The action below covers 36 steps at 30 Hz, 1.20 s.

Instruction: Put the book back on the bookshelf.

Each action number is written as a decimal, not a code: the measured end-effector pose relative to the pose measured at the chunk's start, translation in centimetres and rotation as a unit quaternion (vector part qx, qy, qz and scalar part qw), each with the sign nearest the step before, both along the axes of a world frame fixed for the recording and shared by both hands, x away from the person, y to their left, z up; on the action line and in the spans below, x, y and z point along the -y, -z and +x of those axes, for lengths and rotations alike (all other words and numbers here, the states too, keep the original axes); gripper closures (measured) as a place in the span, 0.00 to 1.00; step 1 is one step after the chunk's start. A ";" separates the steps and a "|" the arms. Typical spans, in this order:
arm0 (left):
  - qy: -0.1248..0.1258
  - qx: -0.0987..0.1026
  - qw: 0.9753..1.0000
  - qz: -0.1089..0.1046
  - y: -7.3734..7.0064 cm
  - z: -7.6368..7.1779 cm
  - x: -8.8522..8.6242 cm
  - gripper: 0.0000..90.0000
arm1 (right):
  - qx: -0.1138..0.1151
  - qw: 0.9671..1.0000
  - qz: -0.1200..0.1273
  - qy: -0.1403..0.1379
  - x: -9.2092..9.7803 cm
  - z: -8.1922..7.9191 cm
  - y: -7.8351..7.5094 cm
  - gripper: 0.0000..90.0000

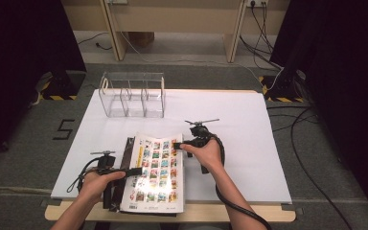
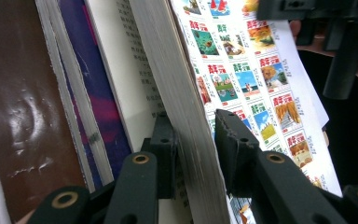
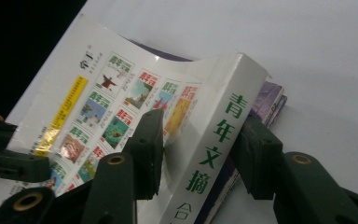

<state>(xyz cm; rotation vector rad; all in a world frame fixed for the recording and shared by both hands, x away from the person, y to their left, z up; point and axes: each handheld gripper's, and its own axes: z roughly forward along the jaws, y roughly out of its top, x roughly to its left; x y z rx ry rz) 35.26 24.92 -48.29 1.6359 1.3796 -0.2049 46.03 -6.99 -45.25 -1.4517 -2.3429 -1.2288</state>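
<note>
Thick paperback magazine lifted off a book stack at the table's 6 o'clock edge.
The left gripper (image 1: pixel 133 171) is clamped on the magazine's (image 1: pixel 157 167) page edge; the right gripper (image 1: pixel 177 145) pinches its spine near 1 o'clock. It looks heavy and floppy with a glossy, slippery cover, so best held by the stiff spine.

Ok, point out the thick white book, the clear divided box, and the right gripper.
thick white book (image 3: pixel 214 135), right gripper view, its spine.
clear divided box (image 1: pixel 132 101), high view, front wall.
right gripper (image 1: pixel 177 144), high view, between fingertips.
</note>
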 end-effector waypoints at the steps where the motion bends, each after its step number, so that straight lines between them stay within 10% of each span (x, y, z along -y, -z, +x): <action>1: 0.000 0.000 1.000 0.000 0.0 0.0 0.0 0.77 | 0.000 1.000 0.000 0.000 0.0 0.0 0.0 0.61; 26: -0.001 0.043 0.999 0.034 -0.4 -0.6 -0.3 0.66 | -0.060 0.994 0.094 0.017 0.3 1.5 0.2 0.76; 36: -0.084 0.094 0.990 0.060 -1.5 -1.6 -3.5 0.56 | -0.038 0.990 0.131 0.035 0.2 -0.1 -3.3 0.82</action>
